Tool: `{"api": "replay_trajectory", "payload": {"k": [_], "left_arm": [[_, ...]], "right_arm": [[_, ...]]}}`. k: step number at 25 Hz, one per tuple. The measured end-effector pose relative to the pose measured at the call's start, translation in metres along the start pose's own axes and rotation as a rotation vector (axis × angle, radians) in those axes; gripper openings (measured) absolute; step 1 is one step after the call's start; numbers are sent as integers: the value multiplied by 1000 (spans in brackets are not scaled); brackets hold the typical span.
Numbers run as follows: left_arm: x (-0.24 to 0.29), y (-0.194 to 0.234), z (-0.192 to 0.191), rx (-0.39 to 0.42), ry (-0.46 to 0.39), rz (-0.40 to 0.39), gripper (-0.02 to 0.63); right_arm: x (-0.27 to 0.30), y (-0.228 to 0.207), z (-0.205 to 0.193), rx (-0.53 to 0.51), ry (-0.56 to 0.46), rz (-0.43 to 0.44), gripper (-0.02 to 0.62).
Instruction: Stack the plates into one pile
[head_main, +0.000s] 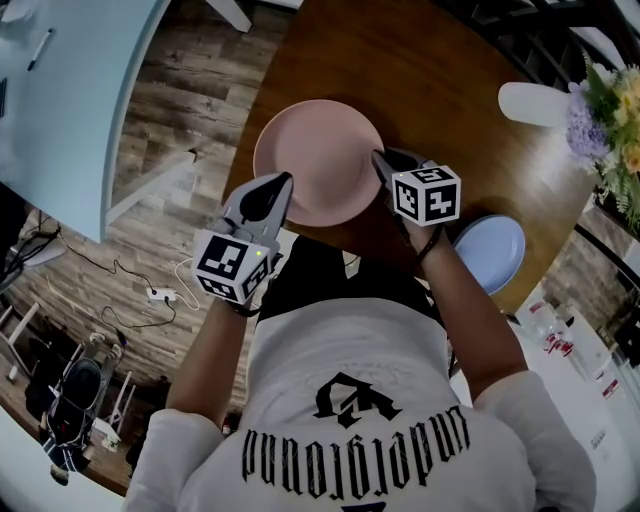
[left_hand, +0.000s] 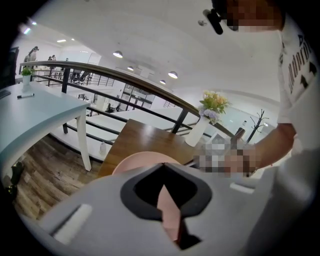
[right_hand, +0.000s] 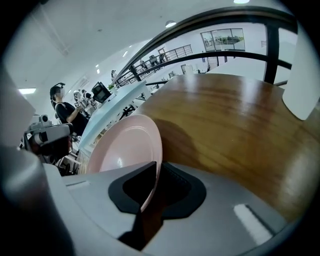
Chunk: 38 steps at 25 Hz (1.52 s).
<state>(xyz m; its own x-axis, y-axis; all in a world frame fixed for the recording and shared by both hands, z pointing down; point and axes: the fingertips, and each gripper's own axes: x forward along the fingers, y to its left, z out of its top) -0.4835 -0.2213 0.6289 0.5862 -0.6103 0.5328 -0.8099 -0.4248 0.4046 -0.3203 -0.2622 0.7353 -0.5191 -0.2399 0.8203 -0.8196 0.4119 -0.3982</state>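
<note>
The pink plate (head_main: 318, 160) sits over the near left part of the brown worktop (head_main: 420, 70), and both tongs are closed on its rim from opposite sides. The left tongs (head_main: 283, 186) bite the near left edge of the plate. In the left gripper view a strip of pink rim stands between the two dark pads of those tongs (left_hand: 167, 202), and the rest of the plate (left_hand: 134, 163) spreads out beyond them. The right tongs (head_main: 381, 160) clamp the right edge. In the right gripper view the plate (right_hand: 122, 150) runs edge-on into the narrow gap of those tongs (right_hand: 149, 192), its face turned left and its shadow falling on the wood just to the right. The plate's left edge reaches out past the worktop's left border in the head view. I cannot tell whether the plate rests on the wood or is held just above it.

The blue plate (head_main: 497, 255) lies flat at the near right of the worktop, close to its edge and just beside the person's right forearm, which covers its left part. It is apart from the pink plate, with the right tongs between the two.

At the far right stands a white vase (head_main: 533, 103) with flowers (head_main: 612, 105) – well away from both plates. A wooden floor (head_main: 170, 110) shows to the left of the worktop, and a pale table (head_main: 70, 90) stands further left.
</note>
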Motion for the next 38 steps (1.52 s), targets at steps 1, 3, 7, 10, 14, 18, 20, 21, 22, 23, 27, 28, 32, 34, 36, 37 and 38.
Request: {"api": "replay_trajectory", "payload": {"k": [1, 3, 7, 10, 14, 18, 20, 21, 22, 23, 27, 28, 32, 34, 36, 37, 38], "left_arm": [[0, -1, 0, 1, 1, -2, 46], [0, -2, 0, 5, 4, -5, 46], [-1, -1, 1, 17, 8, -5, 46], [-2, 1, -2, 20, 14, 0, 46], [-2, 1, -5, 16, 18, 2, 46], [-3, -5, -4, 19, 16, -3, 46], [-4, -8, 0, 26, 11, -9, 46], [-4, -10, 2, 30, 7, -13, 46], [-5, -12, 5, 35, 3, -16, 46], [-5, -14, 8, 41, 0, -20, 46], [-7, -24, 21, 69, -20, -35, 46], [-8, -28, 24, 75, -26, -39, 46], [-12, -43, 38, 104, -48, -58, 46], [-14, -49, 49, 127, -61, -68, 46], [-18, -55, 60, 150, -77, -76, 46], [-19, -59, 66, 160, -86, -80, 46], [-21, -62, 71, 169, -96, -84, 46]], "right_arm": [[0, -1, 0, 2, -2, -3, 37], [0, -2, 0, 7, -8, -4, 31], [1, -2, 5, 16, -23, -11, 17], [1, -2, 6, 27, -35, -10, 17], [-1, -2, 5, 44, -45, 7, 17], [-10, 0, 6, 50, -60, 15, 17], [-16, 2, 7, 49, -68, 15, 17], [-20, 2, 8, 49, -74, 14, 18], [-24, 3, 9, 52, -80, 13, 17], [-28, 3, 10, 56, -88, 12, 17], [-49, 3, 17, 71, -129, 5, 17], [-56, 4, 18, 73, -140, 3, 18], [-85, 2, 23, 92, -191, -12, 17], [-100, 1, 28, 96, -218, -21, 17], [-114, 2, 34, 99, -247, -27, 18], [-120, 2, 37, 101, -262, -29, 18], [-127, 2, 40, 103, -278, -32, 18]]}}
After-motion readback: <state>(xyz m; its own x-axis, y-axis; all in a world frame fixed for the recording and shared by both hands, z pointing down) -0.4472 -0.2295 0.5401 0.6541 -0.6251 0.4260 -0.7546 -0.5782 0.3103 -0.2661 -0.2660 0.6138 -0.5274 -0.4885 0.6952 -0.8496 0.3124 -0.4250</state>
